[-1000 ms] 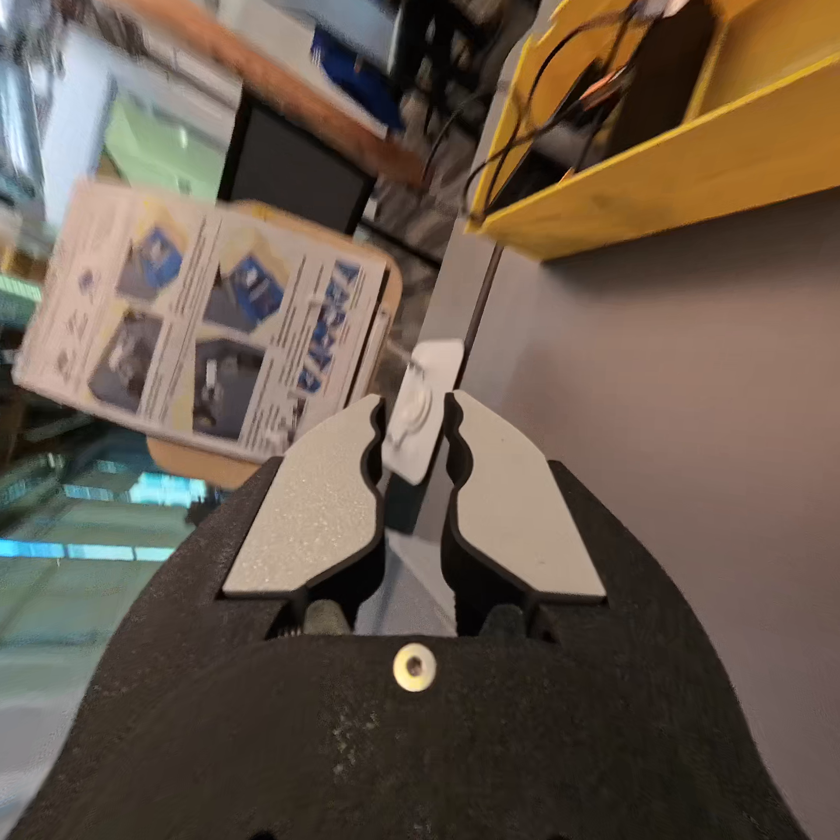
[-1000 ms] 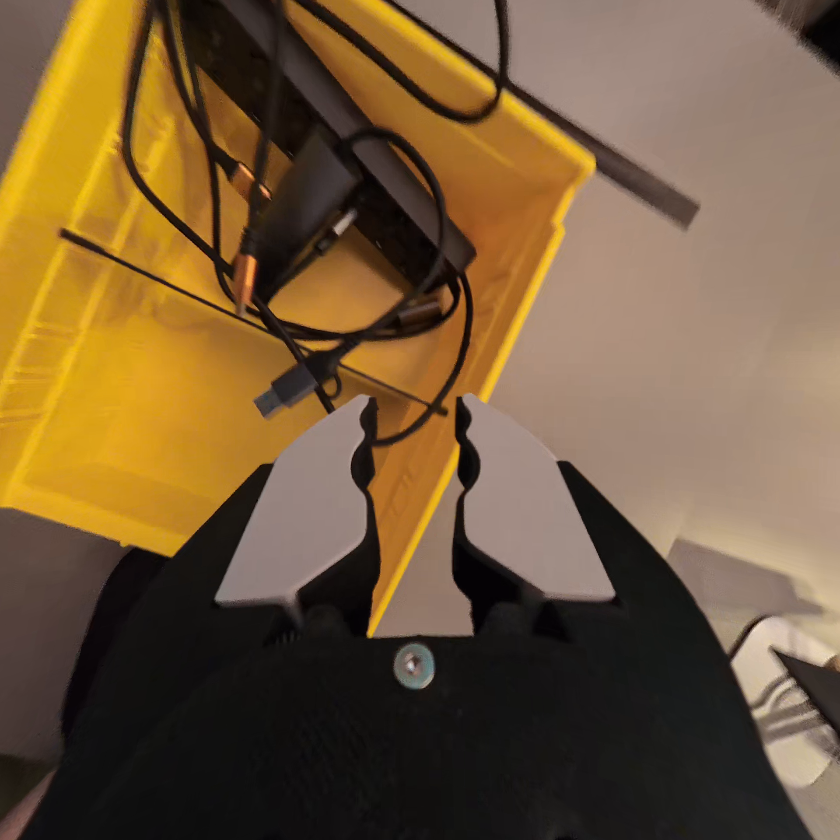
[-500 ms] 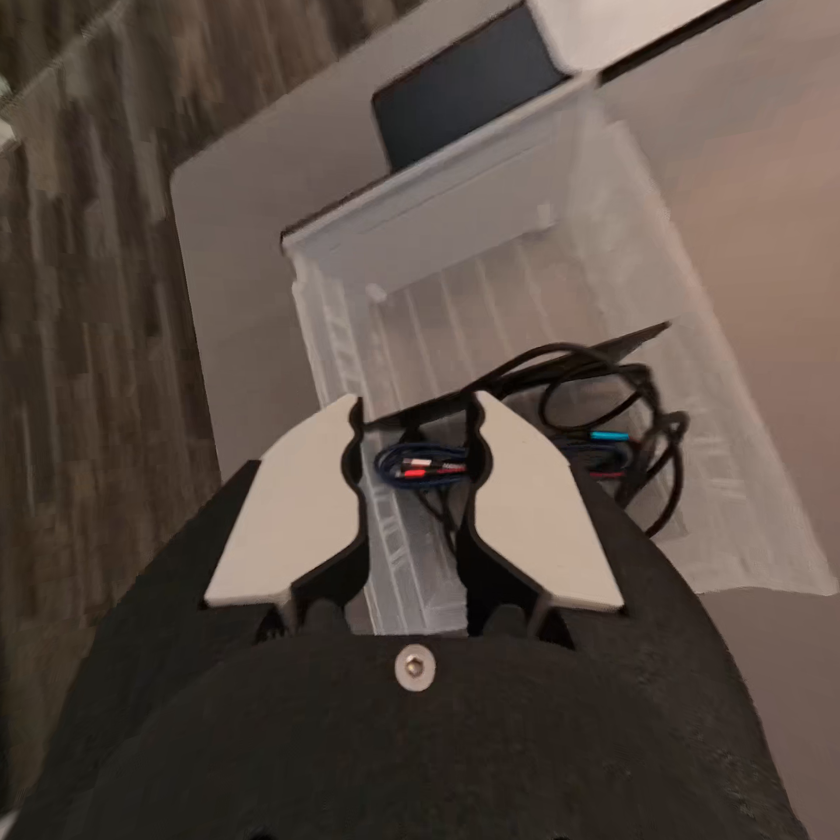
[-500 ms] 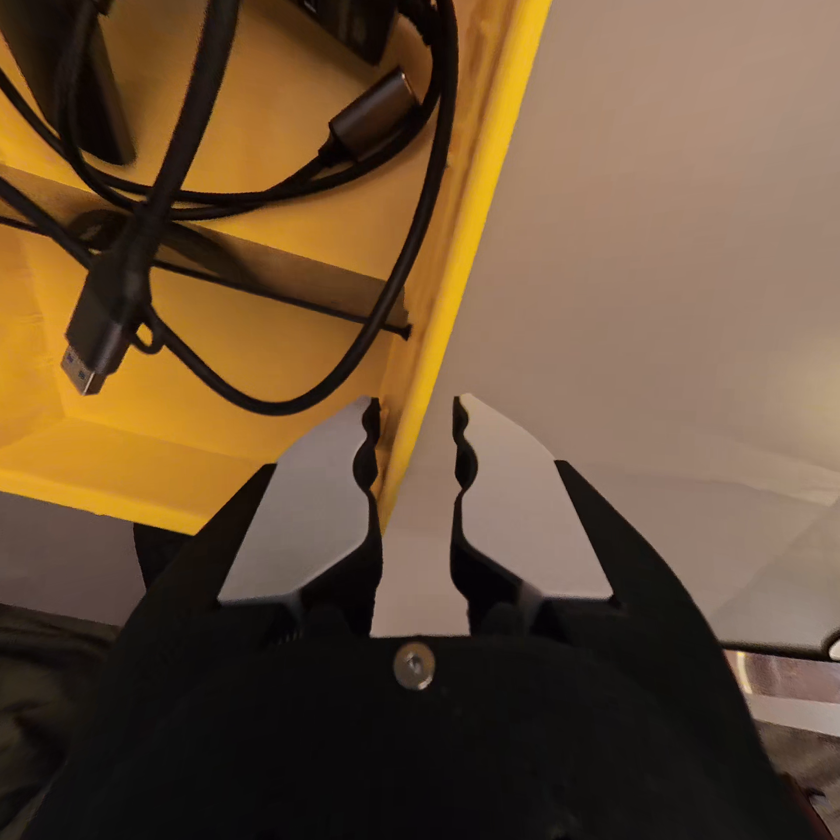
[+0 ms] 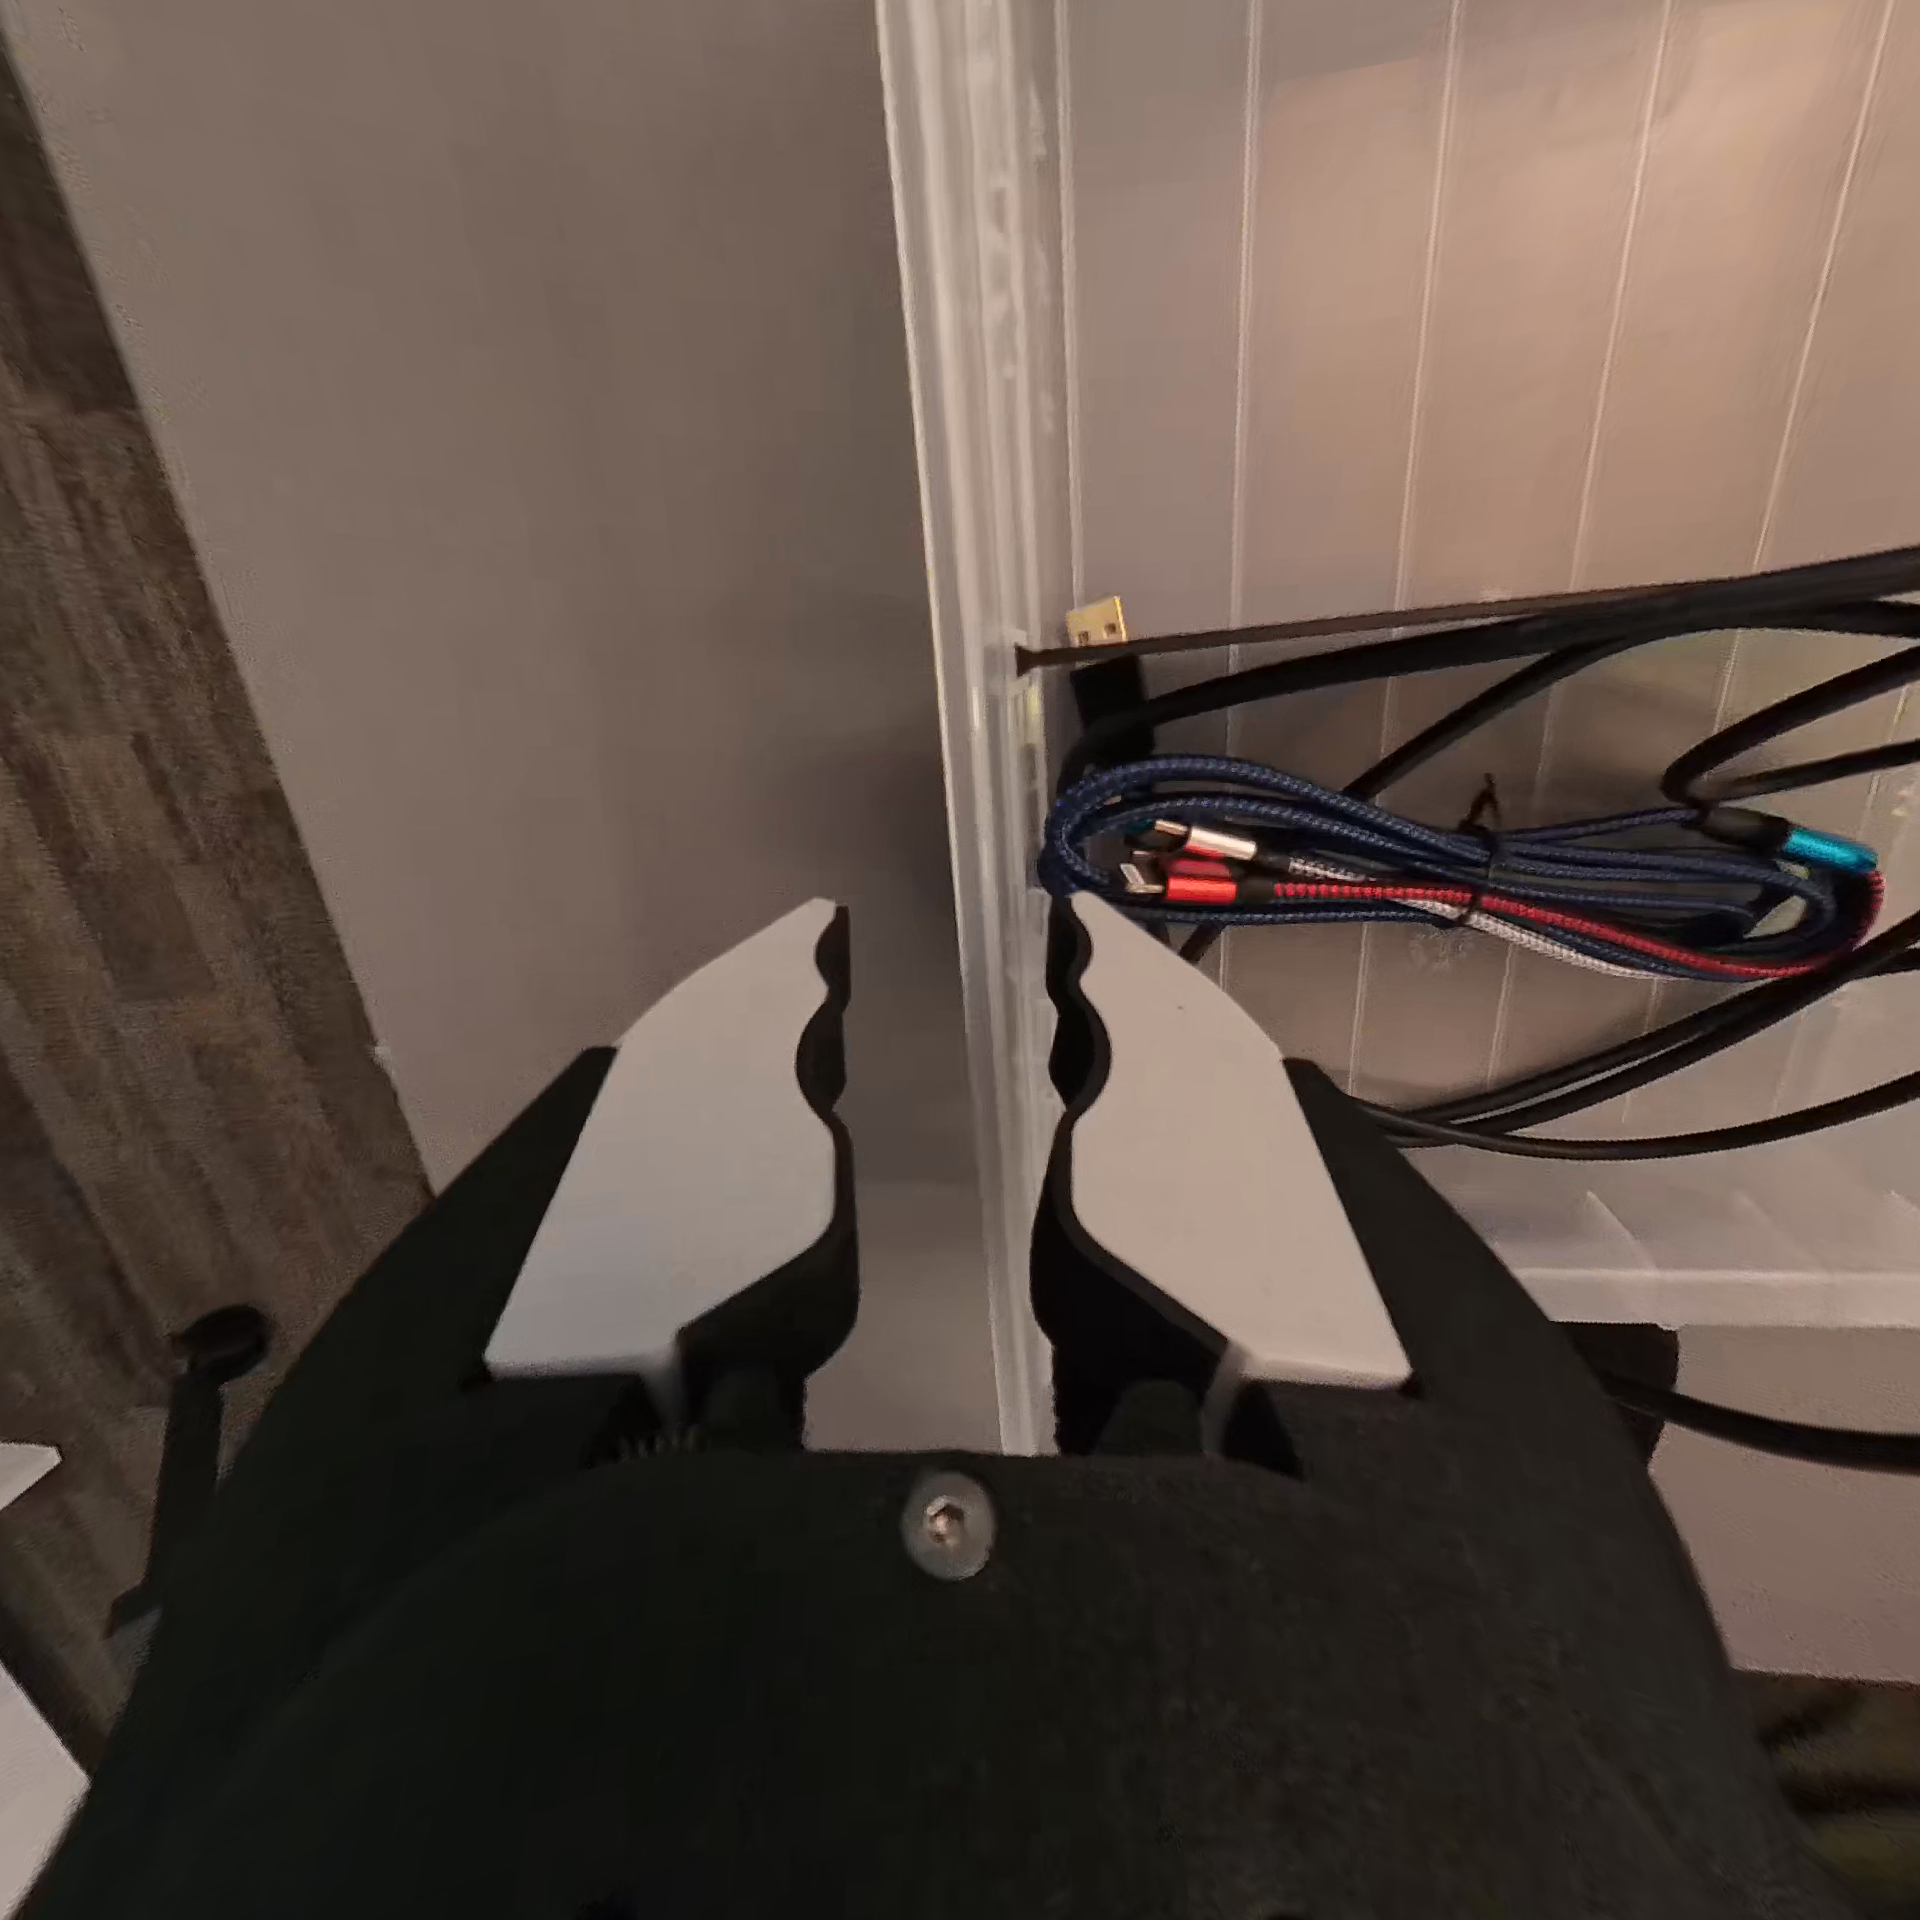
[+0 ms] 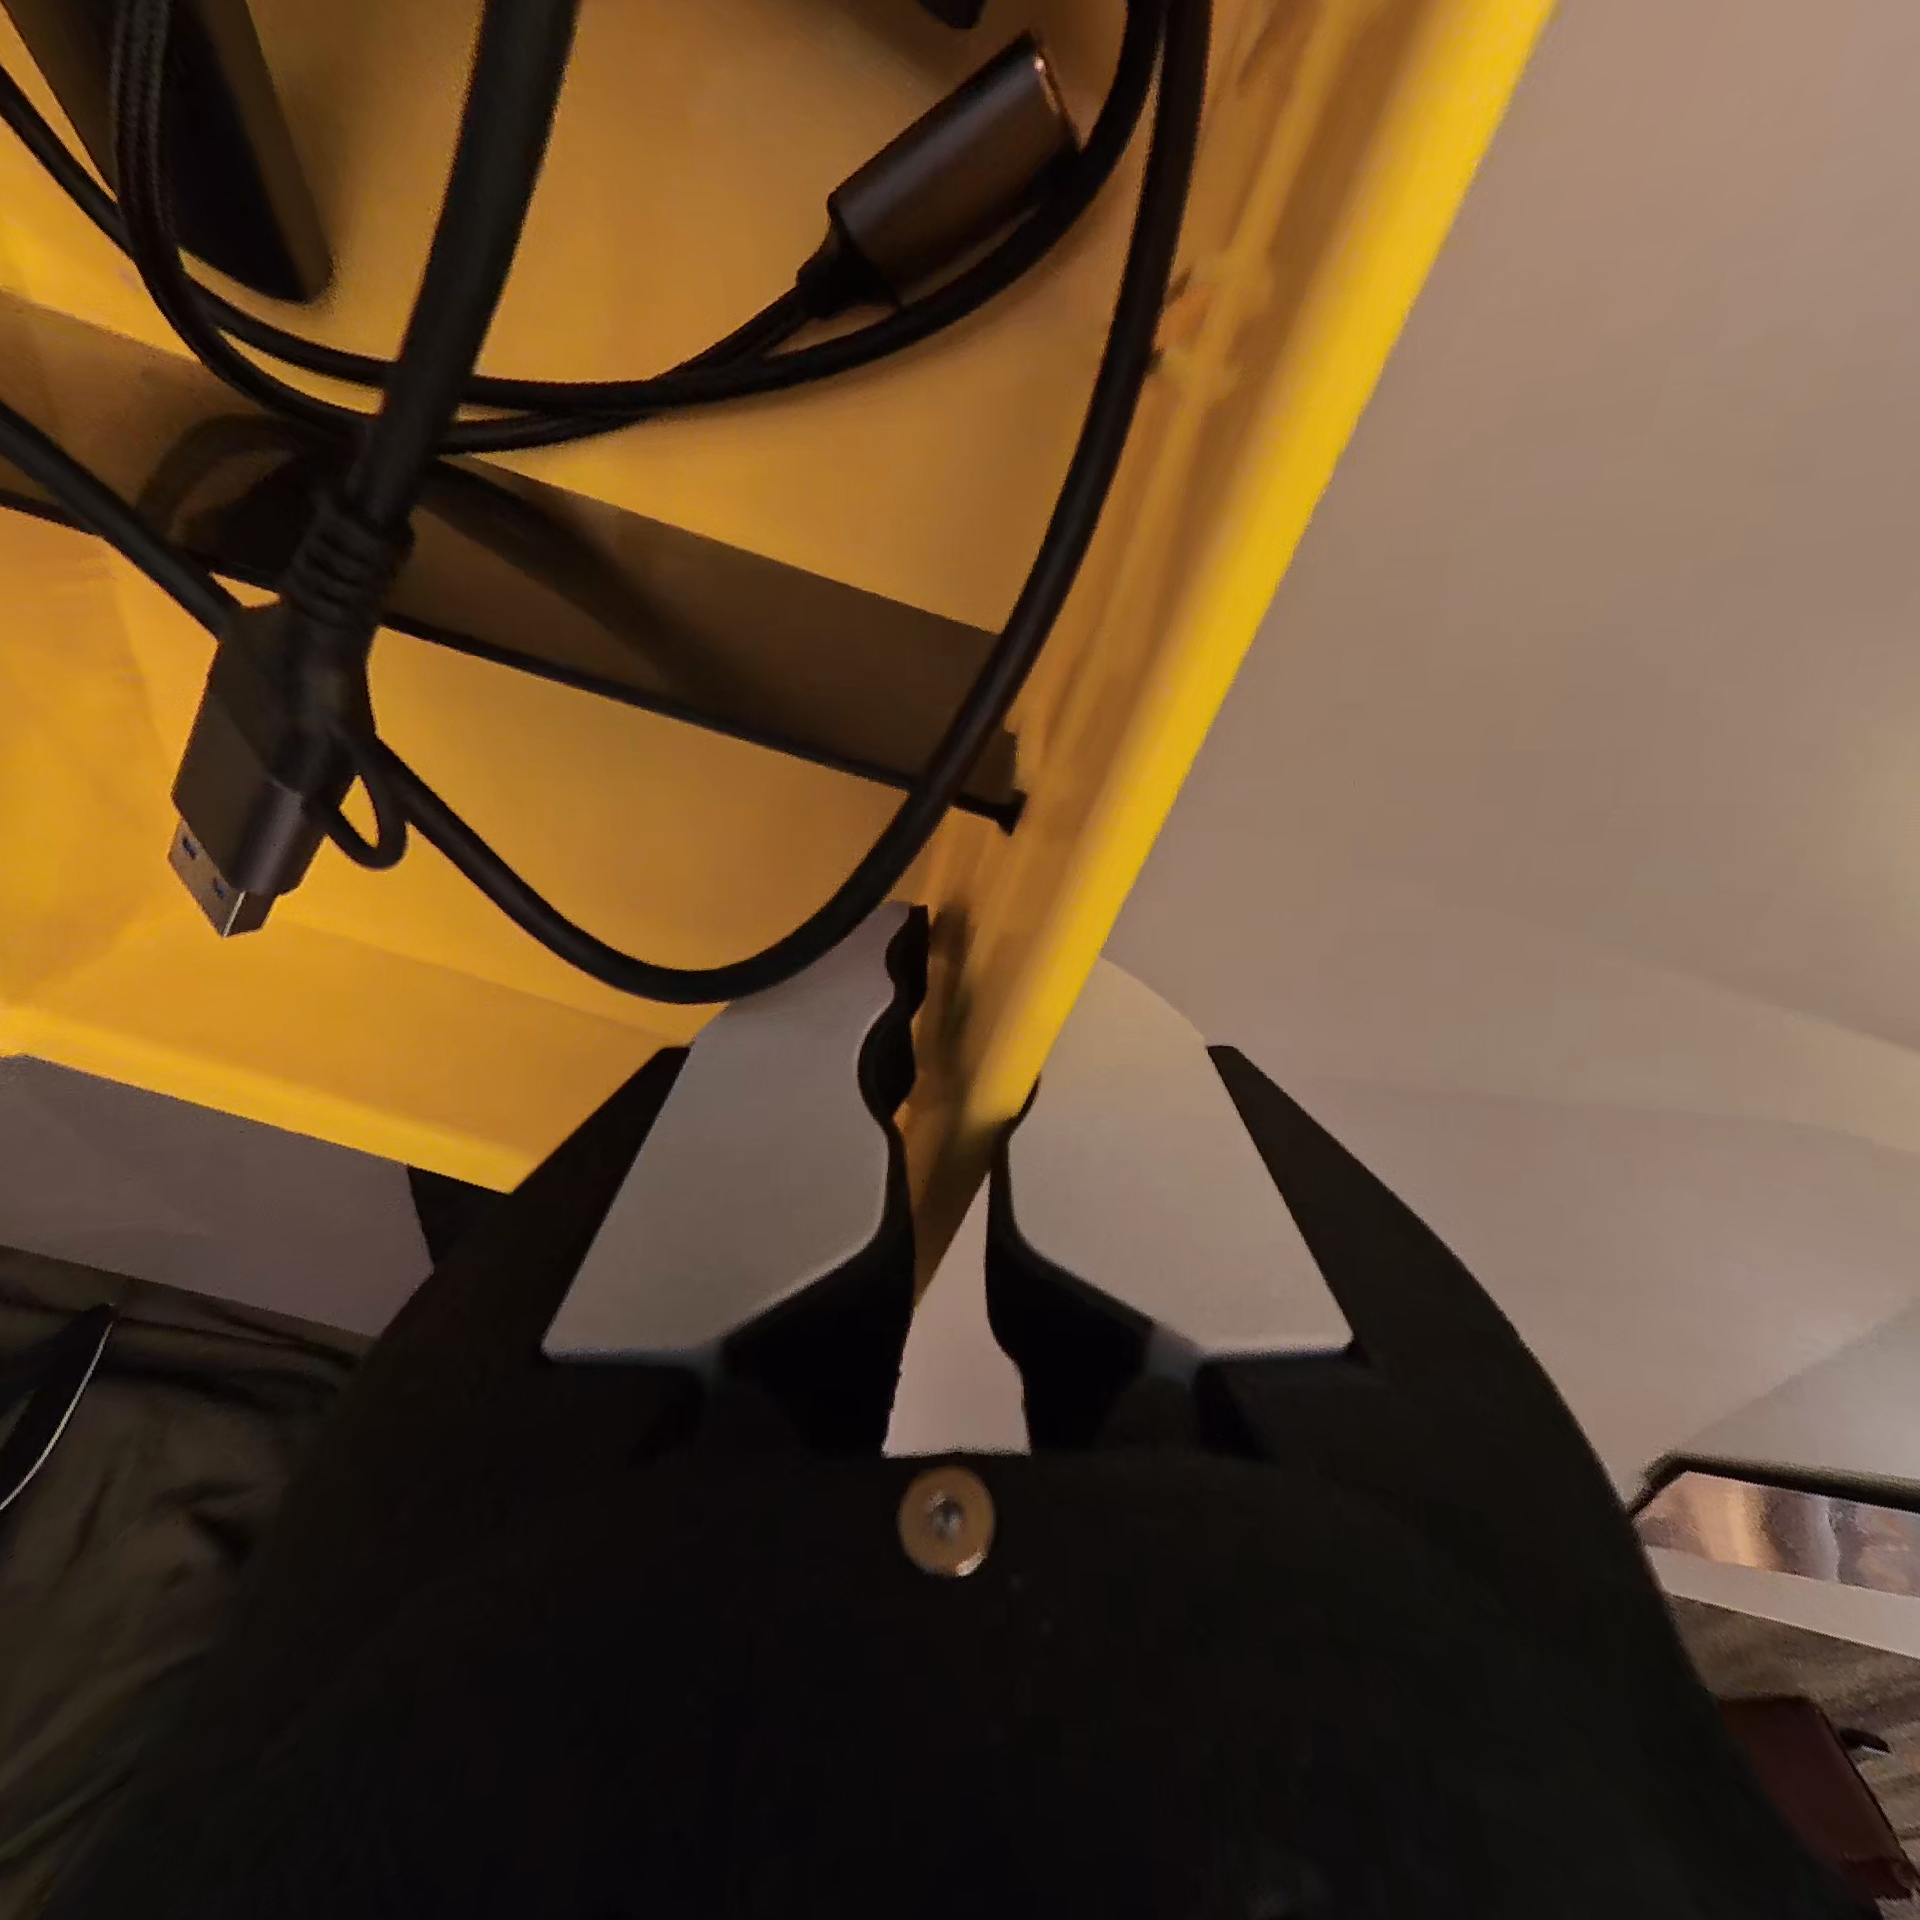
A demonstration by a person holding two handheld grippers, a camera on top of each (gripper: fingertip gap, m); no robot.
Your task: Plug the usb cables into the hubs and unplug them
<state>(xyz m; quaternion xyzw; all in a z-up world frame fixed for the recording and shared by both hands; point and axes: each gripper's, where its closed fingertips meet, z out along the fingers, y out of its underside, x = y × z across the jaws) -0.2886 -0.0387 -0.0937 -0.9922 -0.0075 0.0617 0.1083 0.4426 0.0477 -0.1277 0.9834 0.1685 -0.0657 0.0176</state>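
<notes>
The right tool (image 6: 961, 1023) is closed on the side wall of the yellow bin (image 6: 1226, 436), one finger inside and one outside; judging by that hold, it is there to steady or shift the bin, not to pick a cable. Inside the bin, toward 10 o'clock from the fingertips, a black USB plug (image 6: 244, 800) hangs loose at the end of its black cable (image 6: 1049, 623), which loops past a dark divider (image 6: 665, 665). A grey connector (image 6: 940, 177) lies toward 12 o'clock. Whether a dark block at the upper left edge is a hub cannot be told.

The left tool (image 5: 951, 935) is open and straddles the rim of the clear bin (image 5: 982, 520), touching nothing that shows; it looks poised to pinch that wall the same way. Just past the rim, toward 2 o'clock, lies a tied bundle of braided cables (image 5: 1455, 873), blue and red, with a gold-tipped plug (image 5: 1096, 623) toward 1 o'clock above a thin black divider (image 5: 1455, 623). Both bins rest on the grey counter (image 5: 520, 416). No cable is plugged in anywhere visible, so the task seems to be at its start.
</notes>
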